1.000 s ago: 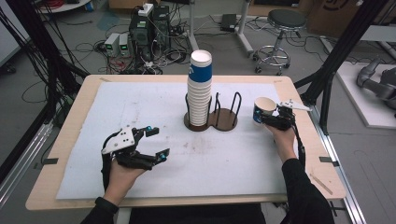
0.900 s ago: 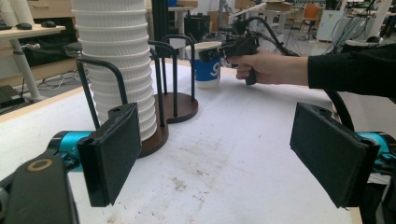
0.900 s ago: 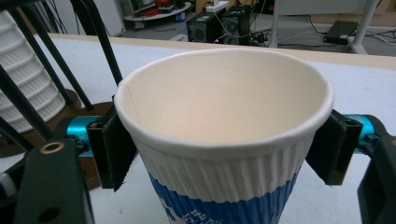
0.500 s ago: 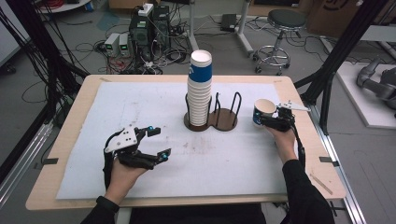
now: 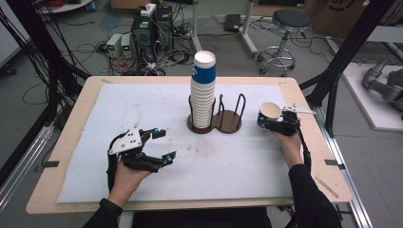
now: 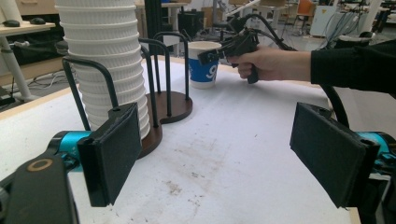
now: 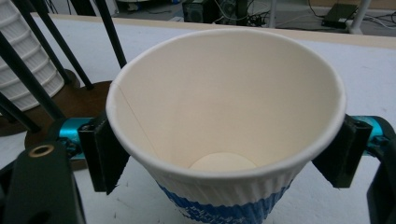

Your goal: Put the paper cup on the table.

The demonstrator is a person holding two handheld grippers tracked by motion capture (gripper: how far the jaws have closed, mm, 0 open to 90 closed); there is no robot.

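Note:
A white paper cup [image 7: 224, 116] with a blue band stands upright on the table at the right [image 5: 270, 114], also seen in the left gripper view [image 6: 204, 65]. My right gripper [image 7: 224, 158] straddles it below the rim [image 5: 266, 124]. Its jaws have just been opening, and the pads [image 7: 103, 154] sit at the cup's sides without squeezing it. My left gripper [image 5: 165, 144] rests low at the front left, open, with nothing between its pads [image 6: 112, 154]. A tall stack of white cups [image 5: 203, 90] fills one ring of a dark wooden holder [image 5: 228, 121].
The holder's other ring [image 6: 170, 100], with black wire posts, stands between the stack [image 6: 105, 60] and the cup. A white mat [image 5: 142, 109] covers the wooden table [image 5: 71, 123]. Cables, computers and a stool [image 5: 290, 21] lie on the floor beyond.

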